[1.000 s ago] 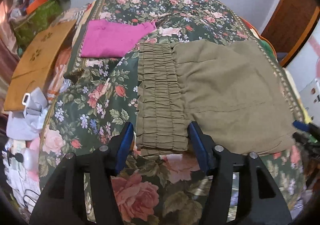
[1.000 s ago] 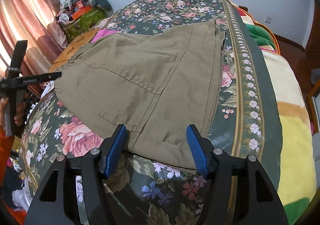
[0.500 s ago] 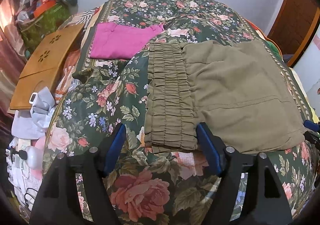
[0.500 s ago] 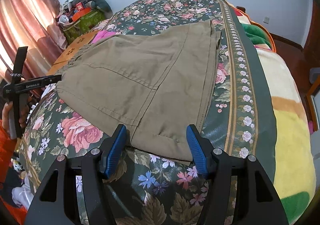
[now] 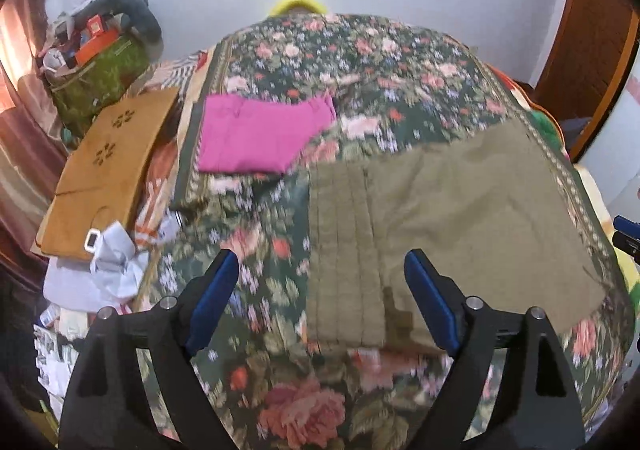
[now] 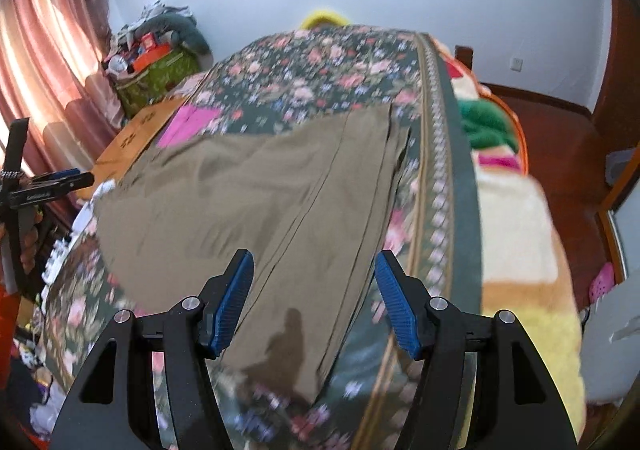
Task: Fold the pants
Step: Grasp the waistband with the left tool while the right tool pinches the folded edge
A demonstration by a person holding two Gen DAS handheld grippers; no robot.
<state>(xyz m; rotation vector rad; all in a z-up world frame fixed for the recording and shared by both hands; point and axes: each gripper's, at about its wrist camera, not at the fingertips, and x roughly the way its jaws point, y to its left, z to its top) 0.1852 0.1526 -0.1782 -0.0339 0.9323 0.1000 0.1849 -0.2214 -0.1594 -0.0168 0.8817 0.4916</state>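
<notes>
Hovering over the folded olive-green cotton pants [image 5: 460, 209] on the floral bed [image 5: 360, 61], I grip nothing. My left gripper [image 5: 322, 300] has just been spreading its jaws, empty; my right gripper [image 6: 314, 300] stands released too.

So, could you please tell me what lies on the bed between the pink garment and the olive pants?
Only bare floral bedspread separates the pink garment from the olive pants; the left wrist view shows it.
</notes>
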